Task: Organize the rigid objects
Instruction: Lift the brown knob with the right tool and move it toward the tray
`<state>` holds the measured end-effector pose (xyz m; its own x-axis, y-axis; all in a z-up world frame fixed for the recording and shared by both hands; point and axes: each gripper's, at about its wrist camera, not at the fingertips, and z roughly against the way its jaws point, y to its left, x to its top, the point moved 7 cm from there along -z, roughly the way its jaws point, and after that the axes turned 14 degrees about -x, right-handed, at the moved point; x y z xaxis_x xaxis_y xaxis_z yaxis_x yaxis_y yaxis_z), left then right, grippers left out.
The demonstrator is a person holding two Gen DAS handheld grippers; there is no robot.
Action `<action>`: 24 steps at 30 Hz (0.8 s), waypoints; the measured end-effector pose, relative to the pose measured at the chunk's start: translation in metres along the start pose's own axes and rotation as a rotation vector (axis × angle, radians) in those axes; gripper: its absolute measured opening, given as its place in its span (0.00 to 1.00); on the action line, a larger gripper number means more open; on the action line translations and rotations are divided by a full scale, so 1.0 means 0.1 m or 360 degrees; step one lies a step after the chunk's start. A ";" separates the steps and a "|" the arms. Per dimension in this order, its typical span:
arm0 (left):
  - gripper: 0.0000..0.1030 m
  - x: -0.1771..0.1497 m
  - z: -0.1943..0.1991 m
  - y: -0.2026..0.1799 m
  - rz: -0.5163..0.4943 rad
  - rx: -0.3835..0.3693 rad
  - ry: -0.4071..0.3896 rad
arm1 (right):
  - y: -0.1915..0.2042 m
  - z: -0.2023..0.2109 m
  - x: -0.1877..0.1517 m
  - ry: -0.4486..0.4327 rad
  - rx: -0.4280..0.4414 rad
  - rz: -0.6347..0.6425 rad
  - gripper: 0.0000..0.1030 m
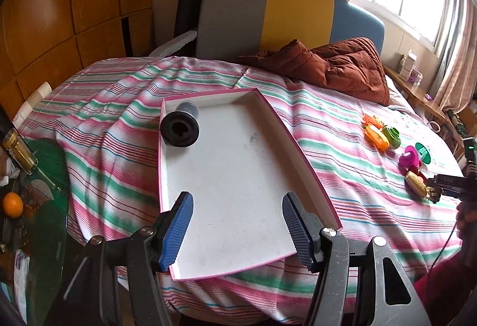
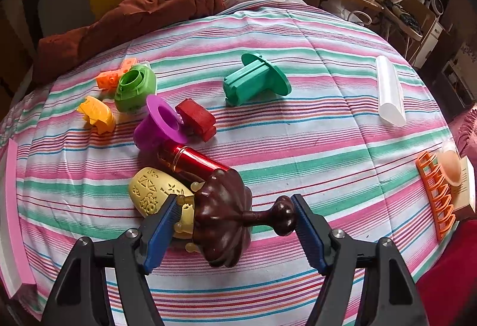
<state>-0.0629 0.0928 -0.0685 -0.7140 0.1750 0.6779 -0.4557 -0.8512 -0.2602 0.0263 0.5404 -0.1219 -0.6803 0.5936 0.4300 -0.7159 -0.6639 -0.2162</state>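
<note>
Right gripper [image 2: 235,218] spread around brown massager [image 2: 222,218]; yellow oval piece [image 2: 152,191], red tube [image 2: 190,160] crowd alongside.

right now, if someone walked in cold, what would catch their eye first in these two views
The dark brown carved wooden piece with a knobbed stem sits between the right gripper's blue pads on the striped bedsheet, amid bright plastic toys such as a teal flanged spool. In the left view, a shallow white tray with a pink rim holds only a black cylinder in its far corner, the left gripper open above it.
</note>
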 end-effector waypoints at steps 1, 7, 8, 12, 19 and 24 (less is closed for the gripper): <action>0.61 -0.01 0.01 -0.01 0.0000 0.0001 0.0002 | 0.00 0.00 0.00 -0.0003 -0.0004 0.0001 0.73; 0.62 -0.06 0.03 -0.02 -0.0004 0.0002 0.0009 | 0.00 0.00 0.01 -0.0013 -0.0019 -0.0002 0.73; 0.63 -0.07 0.03 -0.02 -0.0001 0.0004 0.0010 | 0.00 0.00 0.01 -0.0014 -0.0018 -0.0004 0.73; 0.63 -0.08 0.03 -0.01 0.0013 0.0001 0.0012 | -0.01 0.03 0.02 -0.0036 -0.0004 -0.0027 0.73; 0.63 -0.16 0.03 0.02 0.0025 -0.0009 0.0029 | -0.03 0.13 0.07 -0.0097 0.0090 -0.0094 0.73; 0.63 -0.18 0.01 0.06 0.0038 -0.0003 0.0032 | -0.11 0.17 0.10 -0.0122 0.0138 -0.0174 0.73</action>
<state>-0.0520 0.0843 -0.0812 -0.7352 0.1649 0.6575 -0.4395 -0.8544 -0.2771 0.0296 0.5457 -0.1003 -0.5826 0.6305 0.5129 -0.7666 -0.6359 -0.0890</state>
